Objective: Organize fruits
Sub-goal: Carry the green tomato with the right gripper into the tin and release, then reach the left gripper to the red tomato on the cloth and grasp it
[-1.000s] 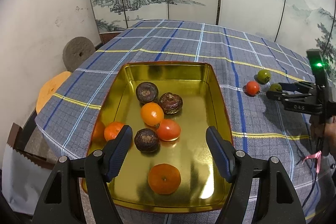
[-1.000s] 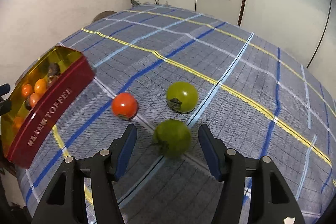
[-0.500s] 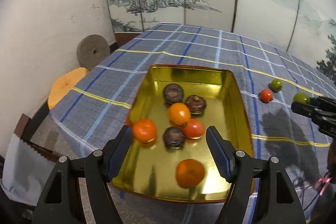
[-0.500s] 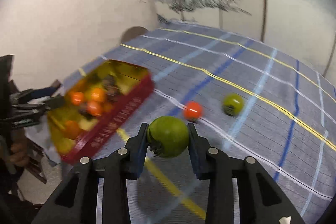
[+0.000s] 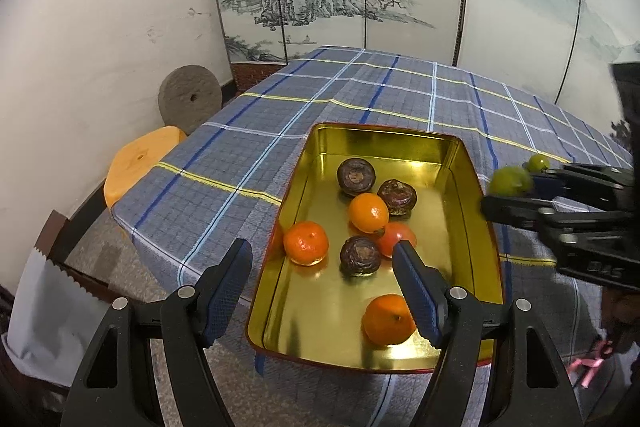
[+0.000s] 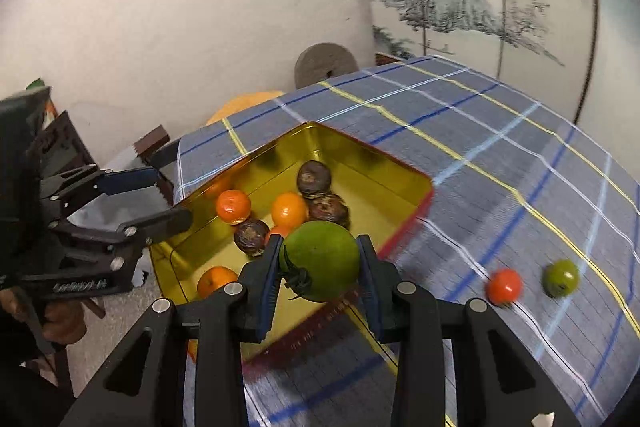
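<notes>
Your right hand-held gripper (image 6: pixel 320 263) is clamped across the green tomato (image 6: pixel 320 259): smooth, soft-skinned, likely bruisable, so grip its widest part lightly over the tin (image 6: pixel 400 167).

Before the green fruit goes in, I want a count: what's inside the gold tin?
Inside the gold tin: three dark brown fruits, three oranges and one red tomato, partly hidden behind the left hand-held gripper.
</notes>
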Demonstrator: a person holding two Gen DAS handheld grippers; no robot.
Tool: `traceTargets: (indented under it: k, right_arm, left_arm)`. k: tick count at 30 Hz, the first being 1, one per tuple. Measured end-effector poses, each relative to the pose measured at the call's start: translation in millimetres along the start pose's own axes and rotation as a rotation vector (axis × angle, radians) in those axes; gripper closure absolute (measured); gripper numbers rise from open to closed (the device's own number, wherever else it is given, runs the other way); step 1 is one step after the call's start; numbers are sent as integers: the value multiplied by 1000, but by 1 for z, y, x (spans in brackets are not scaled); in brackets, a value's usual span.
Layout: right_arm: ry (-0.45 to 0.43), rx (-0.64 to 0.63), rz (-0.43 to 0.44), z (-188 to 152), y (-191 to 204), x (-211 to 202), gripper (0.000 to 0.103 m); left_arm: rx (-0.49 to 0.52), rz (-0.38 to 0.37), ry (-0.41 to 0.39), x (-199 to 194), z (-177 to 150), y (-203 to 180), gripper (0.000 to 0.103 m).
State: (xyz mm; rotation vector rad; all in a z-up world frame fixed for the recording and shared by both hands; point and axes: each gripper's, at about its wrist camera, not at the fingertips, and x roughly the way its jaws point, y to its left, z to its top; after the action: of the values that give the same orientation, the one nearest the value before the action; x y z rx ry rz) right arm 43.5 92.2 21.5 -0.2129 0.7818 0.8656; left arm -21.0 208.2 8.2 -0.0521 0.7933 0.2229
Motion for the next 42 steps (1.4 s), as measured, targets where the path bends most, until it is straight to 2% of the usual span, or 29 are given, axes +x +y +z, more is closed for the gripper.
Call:
traceTargets:
  k: [13,15,24,31,34,35,36,38,42]
  right_arm:
    - [109,-33,-29,2,5,62,67]
    - [103,-45,-47,4,5,64,67]
    - [99,-46,-26,11,10,69,67]
    - [17,-7,-8,7,10,43,55]
    - [-22,20,-33,-2,4,22,47]
    - [-31,33,-44,-6,0,16,42]
    - [-43,56,-65,-15,-7,4,36]
    - [-53,94,-101,-31,-19,-11,31]
    - [-65,235,-209,-78,-64,-58,31]
  left_arm:
    - [34,-12,19,8,-4,-5,30]
    - [35,-13,24,10,-4,-5,30]
    - [39,-13,34,12,-7,-6,30]
    - [47,-13,41,14,-9,-8,30]
    - [57,-18,44,14,-9,-12,30]
    - [64,-20,44,13,-9,-14,30]
    - [68,-23,44,12,-8,-16,30]
    - [88,-38,38,9,-6,-23,30]
    - [139,-91,11,-1,4,-44,30]
